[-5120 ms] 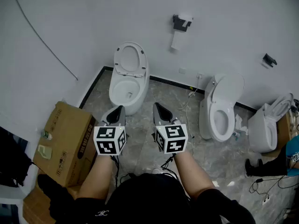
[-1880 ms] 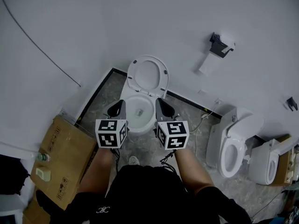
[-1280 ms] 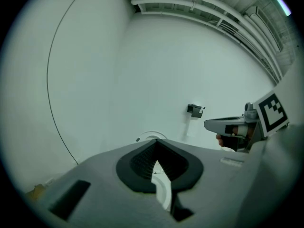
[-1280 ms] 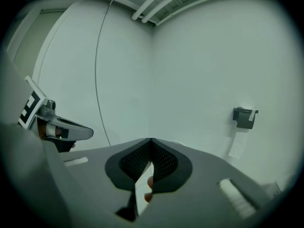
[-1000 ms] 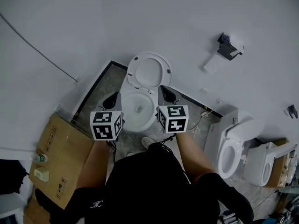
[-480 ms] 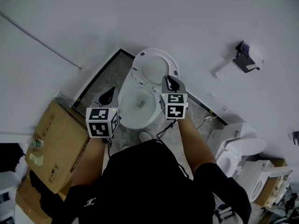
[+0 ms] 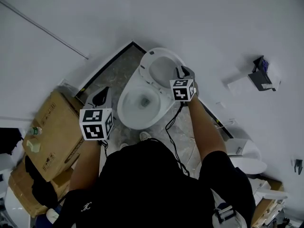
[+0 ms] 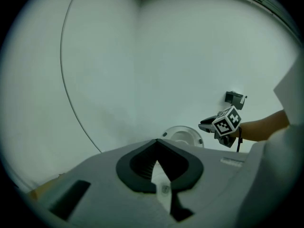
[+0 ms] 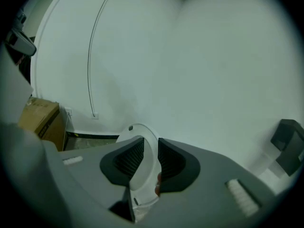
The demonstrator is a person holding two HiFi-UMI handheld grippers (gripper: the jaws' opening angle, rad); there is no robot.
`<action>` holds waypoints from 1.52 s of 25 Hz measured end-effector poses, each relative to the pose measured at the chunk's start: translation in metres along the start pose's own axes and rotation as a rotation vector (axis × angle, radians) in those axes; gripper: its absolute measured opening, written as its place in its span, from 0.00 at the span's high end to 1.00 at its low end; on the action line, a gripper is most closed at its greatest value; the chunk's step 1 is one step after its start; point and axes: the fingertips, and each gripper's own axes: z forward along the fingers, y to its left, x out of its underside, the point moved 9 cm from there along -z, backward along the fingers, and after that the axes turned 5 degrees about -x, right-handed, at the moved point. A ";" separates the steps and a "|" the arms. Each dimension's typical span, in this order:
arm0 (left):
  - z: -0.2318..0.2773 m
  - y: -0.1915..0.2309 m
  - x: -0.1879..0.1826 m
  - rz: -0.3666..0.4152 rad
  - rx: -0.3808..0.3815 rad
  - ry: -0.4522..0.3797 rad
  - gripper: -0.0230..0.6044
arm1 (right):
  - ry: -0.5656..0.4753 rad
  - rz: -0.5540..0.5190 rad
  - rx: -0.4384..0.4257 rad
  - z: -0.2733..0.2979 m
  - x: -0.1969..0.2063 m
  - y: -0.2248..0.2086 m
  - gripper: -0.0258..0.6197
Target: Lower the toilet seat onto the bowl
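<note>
The lowering itself is not yet begun. The toilet seat (image 7: 152, 61) stands upright against the wall at upper centre of the head view, above the open bowl (image 7: 124, 113). Our right gripper (image 9: 151, 145) is at the seat: its jaws have just been opening and stand apart with the seat's rim between them, not clamped. Our left gripper (image 7: 102, 95) hangs at middle left, tips together on nothing. What is left, we judge, is the whole job: close on the rim and swing it down.

toilet seat (image 7: 158, 55): white, raised upright | bowl (image 7: 125, 114): white, uncovered beneath
</note>
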 end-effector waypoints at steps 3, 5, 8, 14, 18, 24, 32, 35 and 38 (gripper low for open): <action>0.003 -0.002 0.004 -0.013 -0.029 0.014 0.95 | 0.036 -0.020 -0.006 0.024 0.006 -0.011 0.80; 0.005 -0.003 0.006 -0.016 -0.045 0.023 0.95 | 0.061 -0.034 -0.008 0.039 0.009 -0.016 0.80; 0.007 -0.007 0.007 -0.014 -0.066 0.036 0.95 | 0.103 -0.058 -0.005 0.060 0.016 -0.024 0.80; 0.008 -0.007 0.012 -0.023 -0.105 0.057 0.95 | 0.190 -0.079 -0.008 0.094 0.031 -0.035 0.80; 0.006 -0.008 0.017 -0.027 -0.124 0.072 0.95 | 0.210 -0.079 -0.005 0.103 0.036 -0.038 0.80; 0.000 -0.006 0.021 -0.033 -0.146 0.080 0.95 | 0.219 -0.113 0.024 0.107 0.035 -0.041 0.87; -0.007 -0.009 0.025 -0.034 -0.155 0.082 0.95 | 0.286 -0.225 0.064 0.107 0.036 -0.035 0.88; -0.011 -0.010 0.028 -0.035 -0.158 0.084 0.95 | 0.284 -0.212 0.052 0.102 0.035 -0.034 0.88; -0.015 -0.009 0.031 -0.038 -0.160 0.087 0.95 | 0.278 -0.208 0.042 0.100 0.037 -0.029 0.88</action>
